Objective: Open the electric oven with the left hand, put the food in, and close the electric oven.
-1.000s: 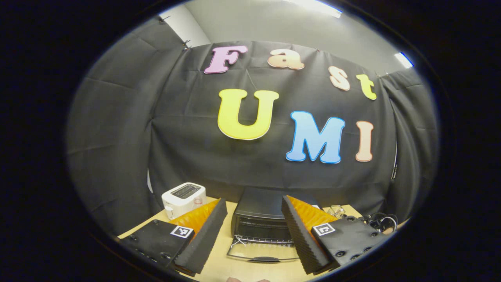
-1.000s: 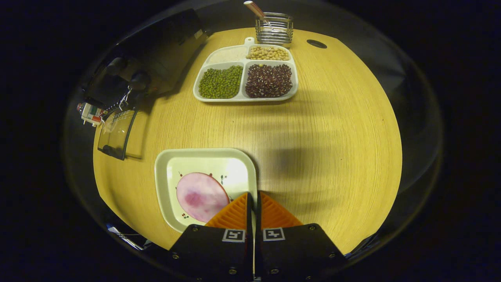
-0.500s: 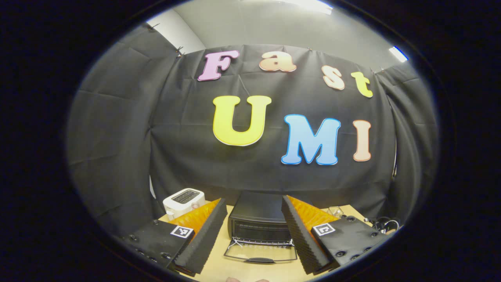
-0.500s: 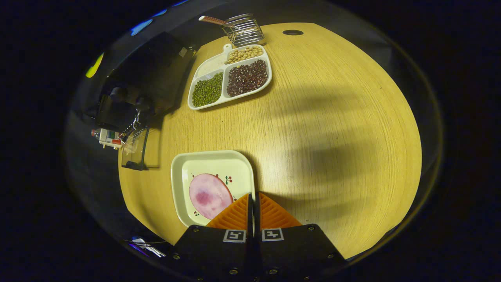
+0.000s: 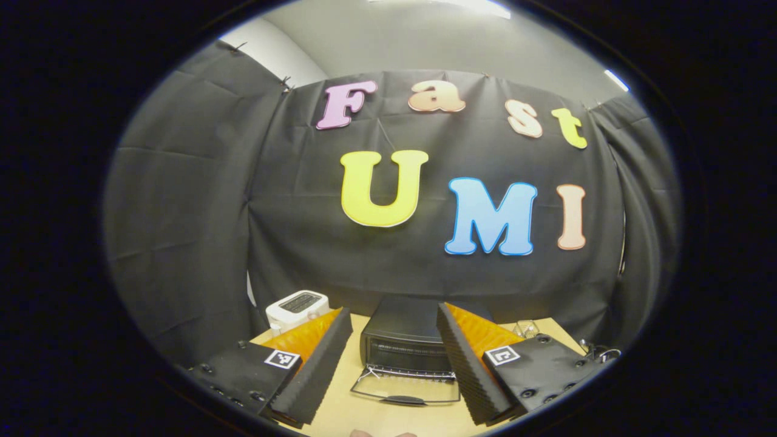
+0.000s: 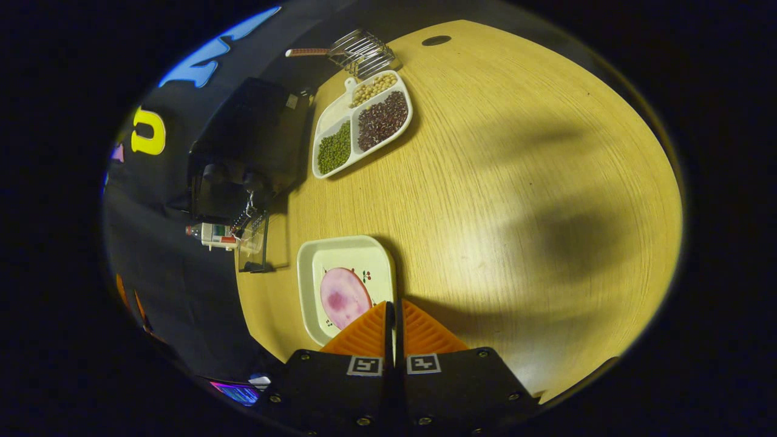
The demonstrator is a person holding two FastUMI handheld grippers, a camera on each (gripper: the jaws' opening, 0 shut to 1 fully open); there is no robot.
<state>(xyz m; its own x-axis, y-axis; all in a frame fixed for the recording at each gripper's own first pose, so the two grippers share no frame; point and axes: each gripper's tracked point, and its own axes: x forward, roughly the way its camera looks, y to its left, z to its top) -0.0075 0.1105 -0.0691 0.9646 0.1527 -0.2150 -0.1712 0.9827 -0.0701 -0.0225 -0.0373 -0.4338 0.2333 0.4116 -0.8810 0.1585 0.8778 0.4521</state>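
In my right gripper view, the right gripper (image 6: 393,315) has its fingers pressed together on the near rim of the plate (image 6: 315,267), which carries a pink slice of food (image 6: 345,298) and sits over the wooden table (image 6: 516,200). Farther off on the table I see a divided tray (image 6: 388,139) of beans beside the black oven (image 6: 249,152), whose glass door (image 6: 255,243) hangs open, and a wire rack (image 6: 363,51) beyond the tray. In my left gripper view, the left gripper (image 5: 394,340) hangs wide open, holding nothing, its fingers framing the oven (image 5: 403,334) straight ahead with the door (image 5: 405,388) folded down toward me. A white toaster (image 5: 297,306) stands left of the oven.
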